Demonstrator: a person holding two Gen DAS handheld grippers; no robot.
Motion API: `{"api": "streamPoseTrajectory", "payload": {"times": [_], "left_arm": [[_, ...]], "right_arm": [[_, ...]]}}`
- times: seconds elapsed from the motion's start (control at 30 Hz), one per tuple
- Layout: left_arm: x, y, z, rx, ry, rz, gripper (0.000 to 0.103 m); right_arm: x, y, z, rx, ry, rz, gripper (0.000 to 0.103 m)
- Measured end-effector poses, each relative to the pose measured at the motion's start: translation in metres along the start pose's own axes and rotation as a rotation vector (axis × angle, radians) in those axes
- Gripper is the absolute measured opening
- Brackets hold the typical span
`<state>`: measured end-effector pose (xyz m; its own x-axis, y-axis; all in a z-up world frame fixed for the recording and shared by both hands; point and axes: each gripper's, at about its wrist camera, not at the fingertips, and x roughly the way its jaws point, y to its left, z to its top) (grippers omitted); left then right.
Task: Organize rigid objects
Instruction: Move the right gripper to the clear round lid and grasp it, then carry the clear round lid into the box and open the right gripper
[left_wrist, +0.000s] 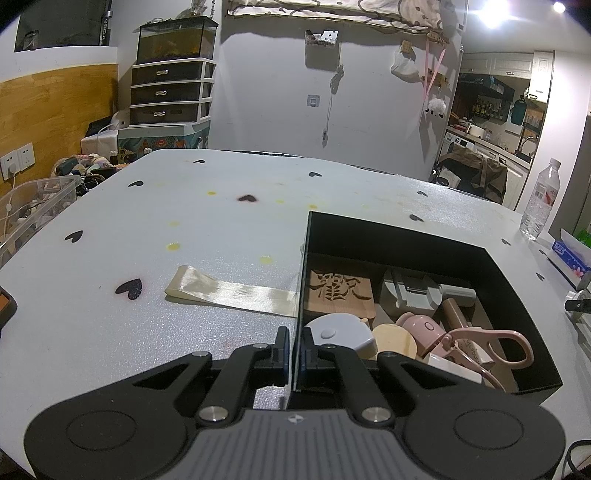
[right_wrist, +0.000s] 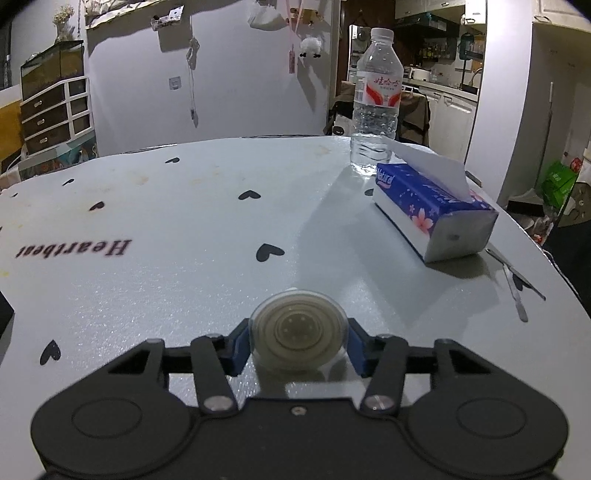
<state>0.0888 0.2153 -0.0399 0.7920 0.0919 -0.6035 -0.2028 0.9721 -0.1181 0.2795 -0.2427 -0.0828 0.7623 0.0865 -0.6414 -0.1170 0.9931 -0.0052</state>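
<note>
A wide grey counter (left_wrist: 207, 229) printed with black hearts lies mostly bare to the left and far side. A black box (left_wrist: 406, 236) sits open at its right, holding a carved wooden block (left_wrist: 340, 291), pink scissors (left_wrist: 491, 347) with handles pointing right, a white round case (left_wrist: 338, 332) and other small items. The left gripper (left_wrist: 294, 350) has its fingers clenched on the box's near left wall. The right gripper (right_wrist: 298, 341) grasps a clear round disc case (right_wrist: 298, 336), lying flat, just above the counter. Beyond stand a tissue pack (right_wrist: 432, 210) and water bottle (right_wrist: 376, 99).
</note>
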Motion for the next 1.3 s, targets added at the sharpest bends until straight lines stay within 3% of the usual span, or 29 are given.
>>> {"api": "streamPoseTrajectory", "payload": {"times": [0.13, 0.27, 0.53, 0.8, 1.03, 1.3], "left_arm": [[0.0, 0.0, 0.0, 0.0, 0.0, 0.0, 0.006], [0.0, 0.0, 0.0, 0.0, 0.0, 0.0, 0.005], [0.0, 0.0, 0.0, 0.0, 0.0, 0.0, 0.005], [0.0, 0.0, 0.0, -0.001, 0.0, -0.001, 0.005], [0.0, 0.0, 0.0, 0.0, 0.001, 0.0, 0.005], [0.001, 0.001, -0.002, -0.002, 0.002, 0.0, 0.005]], "right_arm": [[-0.007, 0.006, 0.001, -0.001, -0.01, 0.032, 0.053], [-0.022, 0.027, 0.007, -0.011, -0.045, 0.128, 0.053], [-0.063, 0.107, 0.028, -0.157, -0.108, 0.484, 0.053], [-0.088, 0.18, 0.054, -0.332, -0.14, 0.733, 0.053], [-0.085, 0.237, 0.056, -0.425, -0.104, 0.859, 0.053], [-0.064, 0.275, 0.042, -0.446, 0.001, 0.879, 0.056]]}}
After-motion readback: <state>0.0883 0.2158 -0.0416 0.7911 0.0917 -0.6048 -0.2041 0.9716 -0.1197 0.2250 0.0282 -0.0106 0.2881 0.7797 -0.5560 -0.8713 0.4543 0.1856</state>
